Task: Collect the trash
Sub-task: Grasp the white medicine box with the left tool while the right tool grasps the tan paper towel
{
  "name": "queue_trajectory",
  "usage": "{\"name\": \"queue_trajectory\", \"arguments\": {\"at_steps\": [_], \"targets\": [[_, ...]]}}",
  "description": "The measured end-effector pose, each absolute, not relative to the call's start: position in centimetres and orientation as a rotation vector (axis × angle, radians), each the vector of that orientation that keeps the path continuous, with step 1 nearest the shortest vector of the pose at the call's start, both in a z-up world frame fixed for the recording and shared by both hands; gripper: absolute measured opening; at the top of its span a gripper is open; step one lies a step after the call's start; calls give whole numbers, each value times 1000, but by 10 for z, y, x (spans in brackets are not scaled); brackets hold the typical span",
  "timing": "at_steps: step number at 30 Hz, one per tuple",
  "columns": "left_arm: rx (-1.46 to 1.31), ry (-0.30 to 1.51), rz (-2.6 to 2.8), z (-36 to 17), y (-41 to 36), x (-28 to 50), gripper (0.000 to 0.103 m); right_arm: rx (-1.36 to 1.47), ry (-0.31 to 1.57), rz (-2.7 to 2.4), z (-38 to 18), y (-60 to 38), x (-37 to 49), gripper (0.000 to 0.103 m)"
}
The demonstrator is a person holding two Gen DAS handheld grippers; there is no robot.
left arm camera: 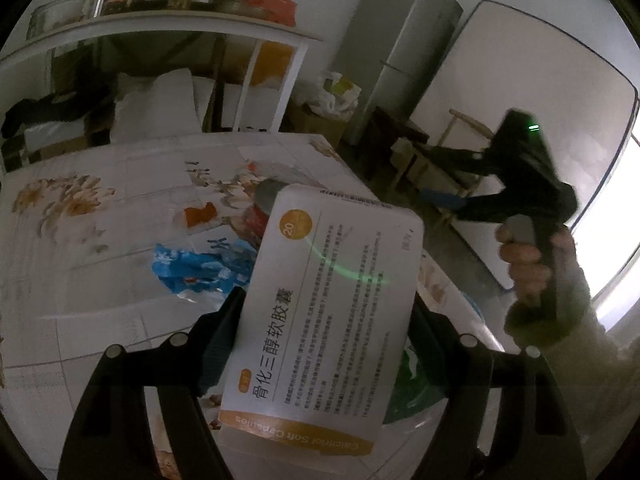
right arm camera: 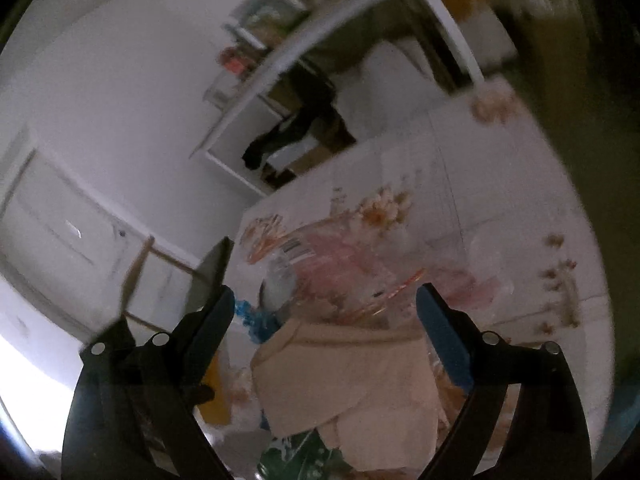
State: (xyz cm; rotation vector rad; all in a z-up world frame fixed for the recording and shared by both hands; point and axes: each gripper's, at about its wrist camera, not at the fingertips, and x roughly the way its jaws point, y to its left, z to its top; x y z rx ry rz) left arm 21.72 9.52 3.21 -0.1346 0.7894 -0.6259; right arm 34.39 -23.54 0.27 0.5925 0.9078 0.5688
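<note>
Holding a white medicine box [left arm camera: 324,312] in the left gripper [left arm camera: 320,320], its blue pads [left arm camera: 218,344] pressed on the box's two long sides, above a desk [left arm camera: 100,240] with a flower-print cover. Box tilted, printed face turned to the camera, gold band at its near end. Lying on the desk behind the box: a blue and white plastic wrapper [left arm camera: 196,268], a small orange scrap [left arm camera: 200,214], and part of a red and grey can [left arm camera: 260,208] peeking out past the box's far edge. Off to the right, over the floor and away from the desk: the right gripper [left arm camera: 444,196], held up by a hand [left arm camera: 528,264] in a pale sleeve.

Seen from the right wrist, blurred: right gripper [right arm camera: 324,308] spread wide, nothing pinched between its pads. Below it, a heap of trash on the desk: a tan paper piece [right arm camera: 344,372], a clear wrapper with pink print [right arm camera: 328,256], a bit of blue plastic [right arm camera: 252,316], something green [right arm camera: 296,456] at the bottom edge.
</note>
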Motion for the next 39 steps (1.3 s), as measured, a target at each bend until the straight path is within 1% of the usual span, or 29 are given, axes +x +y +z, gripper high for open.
{"name": "queue_trajectory", "arguments": {"at_steps": [2,4,7,10,12,14,15,18,23,30,31,32,33,35,36,38,39], "targets": [[-147,785,-617,33,99,217,76,665,938,557,-5,-242,351,83],[-168,780,-610,34,105,215,76,681,927,564,-5,-243,346,83],[-197,766,-598,36,114,212,76,622,881,560,3,-238,326,83],[-219,761,-587,38,120,205,76,590,882,542,3,-235,303,84],[-238,762,-587,37,123,200,76,615,895,502,-4,-235,287,86],[-255,764,-584,35,124,194,76,649,905,440,-10,-232,281,93],[-266,765,-584,34,125,191,76,660,905,392,-11,-231,277,95],[-294,773,-583,31,126,184,76,697,915,349,-17,-221,277,96],[-319,775,-577,29,130,177,76,762,1003,282,-28,-201,287,96],[-332,779,-577,25,132,177,76,680,1016,242,-32,-181,298,95],[-335,777,-580,25,132,177,76,668,1011,238,-32,-180,298,94],[-337,775,-582,25,133,178,76,654,1005,234,-32,-179,298,89],[-338,772,-584,24,134,178,76,648,1005,233,-33,-180,297,87],[-338,770,-587,23,134,177,76,652,1020,233,-37,-182,297,74],[-338,770,-589,23,134,178,76,658,1029,235,-40,-184,296,70],[-336,769,-590,21,134,178,76,680,1042,240,-44,-189,293,56],[-337,768,-590,21,135,178,76,695,1044,242,-45,-191,292,53]]}}
